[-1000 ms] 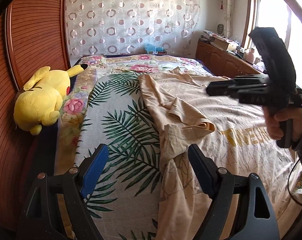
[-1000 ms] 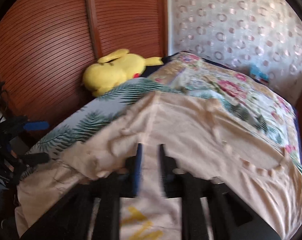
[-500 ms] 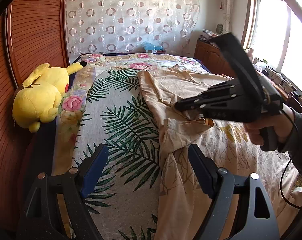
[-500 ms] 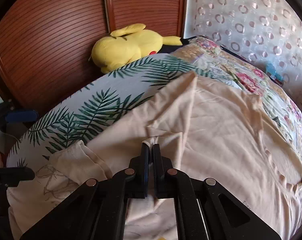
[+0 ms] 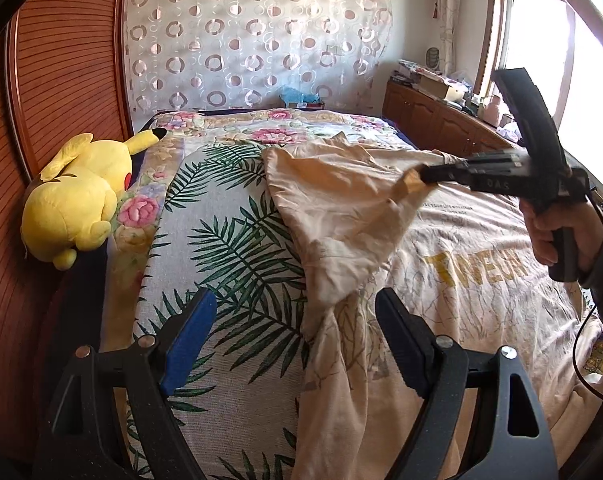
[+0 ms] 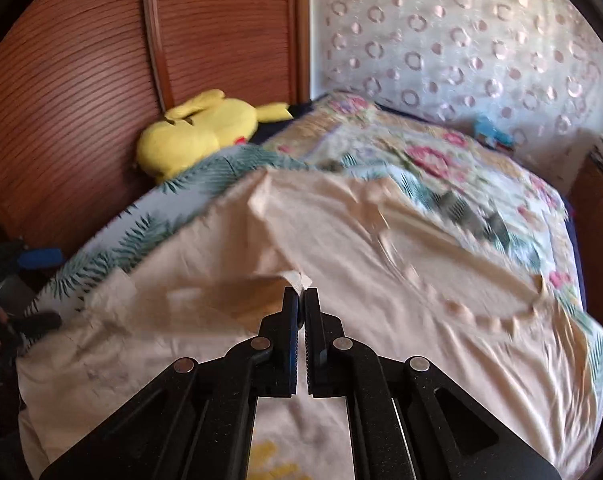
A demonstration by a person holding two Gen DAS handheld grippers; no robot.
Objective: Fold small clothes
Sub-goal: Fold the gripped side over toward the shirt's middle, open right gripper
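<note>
Beige cotton, the shirt is lying spread over the bed, its sleeve lifted off the cover. The right gripper is pinching that sleeve's hem between clenched fingers, holding it up over the shirt's printed chest. The left gripper is hanging with fingers spread wide above the shirt's edge, grasping nothing. A yellow plush is lying by the wooden wall.
</note>
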